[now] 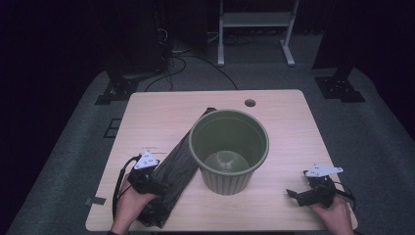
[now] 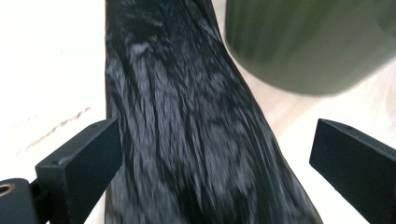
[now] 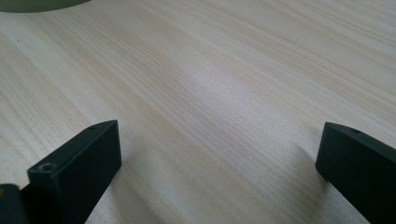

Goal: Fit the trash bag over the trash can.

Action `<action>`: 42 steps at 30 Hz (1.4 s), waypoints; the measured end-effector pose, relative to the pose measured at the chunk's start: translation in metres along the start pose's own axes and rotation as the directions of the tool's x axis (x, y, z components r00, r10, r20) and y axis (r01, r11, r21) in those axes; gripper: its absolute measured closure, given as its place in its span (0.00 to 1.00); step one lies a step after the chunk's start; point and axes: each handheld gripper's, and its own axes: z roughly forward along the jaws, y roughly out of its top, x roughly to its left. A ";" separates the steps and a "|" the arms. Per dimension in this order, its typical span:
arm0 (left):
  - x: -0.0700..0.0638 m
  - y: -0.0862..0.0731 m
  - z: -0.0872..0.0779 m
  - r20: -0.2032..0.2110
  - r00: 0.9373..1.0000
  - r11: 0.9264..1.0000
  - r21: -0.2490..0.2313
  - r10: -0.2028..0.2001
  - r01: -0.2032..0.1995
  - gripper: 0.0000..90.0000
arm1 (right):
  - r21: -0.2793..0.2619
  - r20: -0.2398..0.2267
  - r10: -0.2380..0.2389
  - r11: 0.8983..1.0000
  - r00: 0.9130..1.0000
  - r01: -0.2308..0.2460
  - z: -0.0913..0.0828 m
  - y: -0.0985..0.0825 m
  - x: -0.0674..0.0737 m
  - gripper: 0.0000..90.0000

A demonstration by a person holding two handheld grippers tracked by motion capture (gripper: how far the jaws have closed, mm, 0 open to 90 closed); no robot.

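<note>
Pale wood table (image 1: 293,122) w/ green bin (image 1: 229,151), black bag (image 1: 173,169); dark room.

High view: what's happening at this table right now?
A person works at a wooden table with a gripper in each hand. A green bin stands upright and looks empty; a folded black plastic bag lies flat beside it on its left. The left gripper is open over the near end of the bag, its jaws on either side of the plastic without pressing it. The right gripper is open over bare wood, to the right of the bin.
</note>
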 end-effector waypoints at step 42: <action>0.022 0.010 0.066 0.050 0.996 0.993 0.091 0.071 -0.076 0.97 | 0.001 0.003 0.001 1.000 1.000 -0.001 0.000 0.000 0.000 0.00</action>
